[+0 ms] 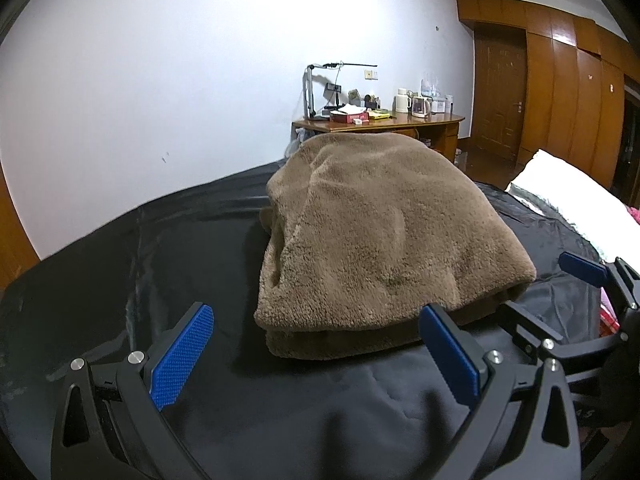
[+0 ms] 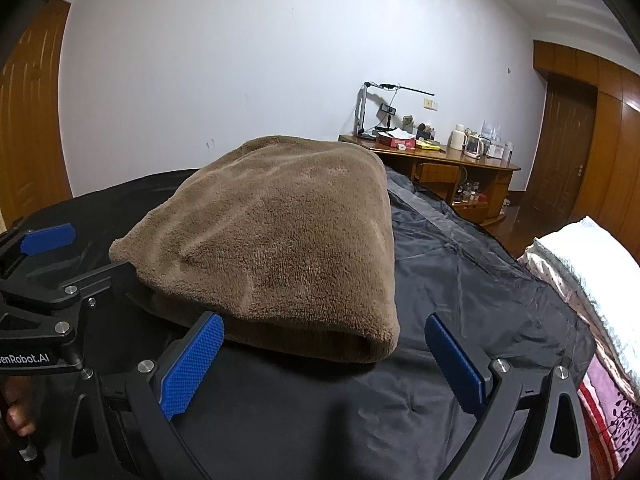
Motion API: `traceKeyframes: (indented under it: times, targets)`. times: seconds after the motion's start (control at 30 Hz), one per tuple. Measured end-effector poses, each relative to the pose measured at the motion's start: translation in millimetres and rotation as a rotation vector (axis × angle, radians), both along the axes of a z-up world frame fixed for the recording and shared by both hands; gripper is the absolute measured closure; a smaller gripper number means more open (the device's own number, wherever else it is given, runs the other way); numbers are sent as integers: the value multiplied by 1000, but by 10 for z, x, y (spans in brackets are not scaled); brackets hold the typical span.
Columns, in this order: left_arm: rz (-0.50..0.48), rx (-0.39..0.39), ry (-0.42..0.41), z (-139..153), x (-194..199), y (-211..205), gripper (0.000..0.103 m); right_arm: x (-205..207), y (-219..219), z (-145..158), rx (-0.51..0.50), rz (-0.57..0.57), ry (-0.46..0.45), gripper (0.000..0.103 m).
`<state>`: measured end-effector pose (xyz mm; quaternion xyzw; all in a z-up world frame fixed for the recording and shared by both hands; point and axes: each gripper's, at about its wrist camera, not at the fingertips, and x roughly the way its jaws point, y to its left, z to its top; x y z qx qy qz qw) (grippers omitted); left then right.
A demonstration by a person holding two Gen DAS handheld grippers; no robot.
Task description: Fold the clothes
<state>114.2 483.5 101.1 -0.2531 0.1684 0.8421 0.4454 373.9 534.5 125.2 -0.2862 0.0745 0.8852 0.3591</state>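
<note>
Brown fleece garment lies folded in layers at my twelve o'clock on the black cover.

My left gripper and right gripper hover spread wide and empty just short of its near edge; I'd pinch both near corners evenly, catching every layer.
</note>
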Motion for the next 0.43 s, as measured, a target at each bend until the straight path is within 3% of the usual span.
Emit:
traceKeyframes:
  times: [0.43]
  targets:
    - [12,-18,-27,-25,-31,30,0,-26,-3,-24,-8,6,-4,1]
